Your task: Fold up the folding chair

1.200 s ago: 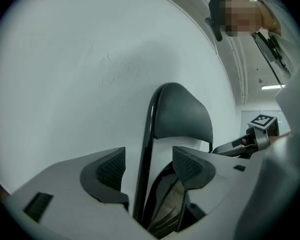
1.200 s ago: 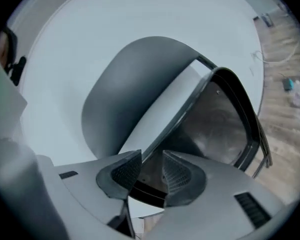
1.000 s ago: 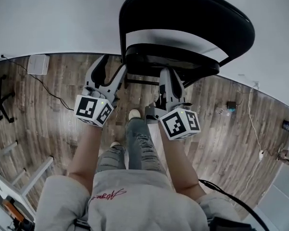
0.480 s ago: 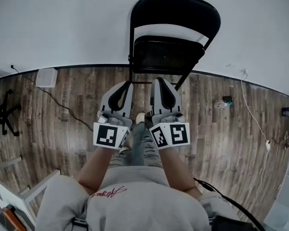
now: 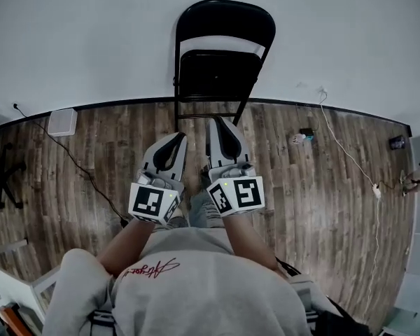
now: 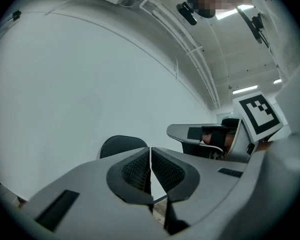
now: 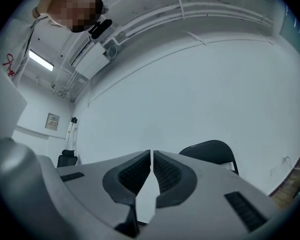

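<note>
Now the black folding chair point(image 5: 220, 75) stands folded flat against the white wall point(image 5: 77, 40). Both closed and empty, the left hand-held gripper point(image 5: 178, 138) and right hand-held gripper point(image 5: 221, 122) hover side by side short of that wall. Probably stiff metal, fairly heavy, slick; best held by its top rail.

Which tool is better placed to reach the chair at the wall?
Right, slightly. The right tool reaches further forward, its tips nearer the chair; the left tool sits further back. Both are shut and empty.
</note>
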Demonstrator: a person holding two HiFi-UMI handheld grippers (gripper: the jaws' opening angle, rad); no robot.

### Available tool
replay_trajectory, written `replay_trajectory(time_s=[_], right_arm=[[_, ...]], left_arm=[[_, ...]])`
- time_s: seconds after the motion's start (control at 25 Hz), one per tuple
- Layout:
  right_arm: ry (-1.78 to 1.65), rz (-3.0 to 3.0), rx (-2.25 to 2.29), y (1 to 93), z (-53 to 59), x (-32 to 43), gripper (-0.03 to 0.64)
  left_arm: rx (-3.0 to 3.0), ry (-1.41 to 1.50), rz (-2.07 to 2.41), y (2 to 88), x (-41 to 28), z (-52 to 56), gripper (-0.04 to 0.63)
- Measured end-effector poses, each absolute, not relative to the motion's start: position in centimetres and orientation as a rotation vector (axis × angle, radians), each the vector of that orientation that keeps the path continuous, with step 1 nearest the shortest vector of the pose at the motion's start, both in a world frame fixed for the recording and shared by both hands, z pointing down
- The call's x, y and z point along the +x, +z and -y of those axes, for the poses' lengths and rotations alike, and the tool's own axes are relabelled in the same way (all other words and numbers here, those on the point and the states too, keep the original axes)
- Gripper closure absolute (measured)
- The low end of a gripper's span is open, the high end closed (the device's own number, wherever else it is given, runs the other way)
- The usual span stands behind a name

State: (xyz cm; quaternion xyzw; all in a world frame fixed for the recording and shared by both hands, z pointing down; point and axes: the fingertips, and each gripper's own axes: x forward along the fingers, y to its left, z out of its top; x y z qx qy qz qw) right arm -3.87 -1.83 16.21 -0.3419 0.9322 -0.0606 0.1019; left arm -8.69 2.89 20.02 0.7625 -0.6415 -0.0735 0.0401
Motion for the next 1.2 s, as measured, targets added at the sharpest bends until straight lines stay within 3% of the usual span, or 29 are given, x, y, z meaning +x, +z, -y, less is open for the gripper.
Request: replay_trajectory(time_s=[0.64, 1.2], right_arm=[[-0.121, -2.861, -0.961, 17.2, -4.7, 1.7, 0.597], [-0.097, -2.881, -0.887, 16.8, -5.6, 1.7, 0.597]], left_arm=[[2.334, -0.220, 1.992, 19.2, -4.2, -8.6, 0.571], [2.334, -0.257, 2.099, 16.8, -4.0, -9.8, 0.571]])
